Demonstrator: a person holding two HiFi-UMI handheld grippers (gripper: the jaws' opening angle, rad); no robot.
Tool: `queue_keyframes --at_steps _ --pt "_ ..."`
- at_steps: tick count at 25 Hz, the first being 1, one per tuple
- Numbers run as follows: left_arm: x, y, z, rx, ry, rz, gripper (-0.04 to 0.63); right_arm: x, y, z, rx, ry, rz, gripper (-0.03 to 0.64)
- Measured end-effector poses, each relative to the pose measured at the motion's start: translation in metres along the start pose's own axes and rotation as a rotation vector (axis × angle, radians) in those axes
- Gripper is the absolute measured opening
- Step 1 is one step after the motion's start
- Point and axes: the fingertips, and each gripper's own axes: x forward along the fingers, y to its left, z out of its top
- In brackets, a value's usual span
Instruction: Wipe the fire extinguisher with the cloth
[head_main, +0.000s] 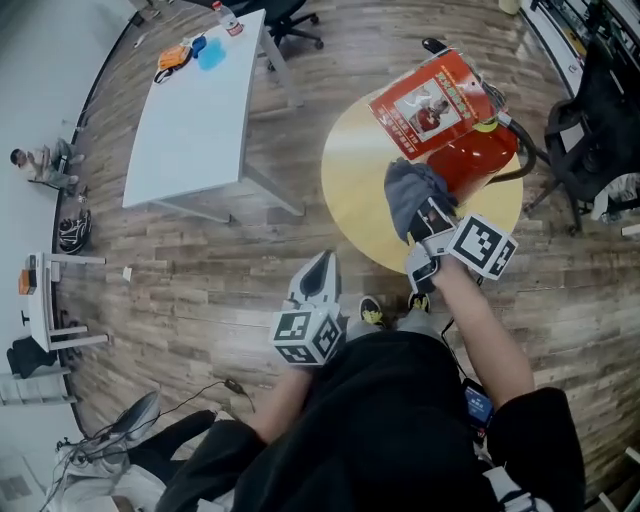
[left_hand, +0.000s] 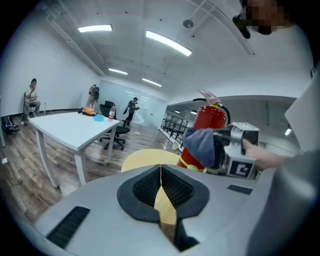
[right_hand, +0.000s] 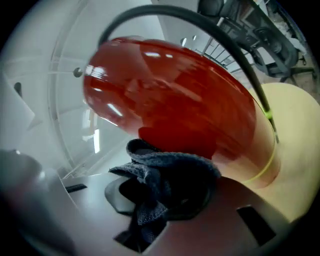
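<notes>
Cloth against extinguisher, yellow table beneath — white table nearby

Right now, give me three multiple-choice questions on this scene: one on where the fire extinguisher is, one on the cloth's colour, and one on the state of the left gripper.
1. Where is the fire extinguisher?
A. on the white table
B. on the round yellow table
C. on the floor

2. What colour is the cloth?
A. grey-blue
B. bright yellow
C. white

3. How do the jaws of the left gripper stand?
A. wide apart
B. shut on the cloth
C. together, nothing between them

Answers:
1 B: the head view shows its red body on the yellow top.
2 A: the grey-blue cloth is bunched in the right gripper.
3 C: the left gripper view shows its jaws meeting with nothing held.
</notes>
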Motion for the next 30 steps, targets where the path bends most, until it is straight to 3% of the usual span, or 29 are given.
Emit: queue_keyframes --at_steps 5,7,10,13,17,20,25,28,30 --pt "-0.013 0.026 -0.01 0.02 0.034 0.017 0.023 0.023 -0.136 -0.067 0.149 -0.042 -0.238 0.098" --pt "-0.017 0.039 -0.014 0.032 0.05 0.031 0.023 0.027 -0.171 -0.084 0.162 -0.073 -0.307 0.097" --pt "-0.022 0.06 -0.016 0.044 0.068 0.062 0.023 0.037 -0.202 -0.097 0.161 -0.119 -0.388 0.098" --pt "-0.031 0.072 -0.016 0.048 0.081 0.085 0.023 0.043 -0.228 -0.109 0.23 -0.174 -0.486 0.098" --pt "-0.037 0.081 -0.014 0.053 0.085 0.098 0.023 0.046 -0.224 -0.097 0.33 -0.329 -0.613 0.097" --pt "-0.038 0.083 -0.011 0.056 0.075 0.091 0.023 0.058 -0.167 -0.059 0.315 -0.477 -0.538 0.097" --pt "-0.03 0.068 -0.008 0.063 0.067 0.037 0.023 0.058 -0.033 0.032 0.307 -0.689 -0.263 0.097" --pt "-0.025 0.055 -0.006 0.078 0.065 0.001 0.023 0.053 0.028 0.068 0.357 -0.722 -0.111 0.097" --pt "-0.022 0.048 -0.007 0.085 0.068 -0.014 0.023 0.052 0.045 0.078 0.376 -0.722 -0.048 0.098"
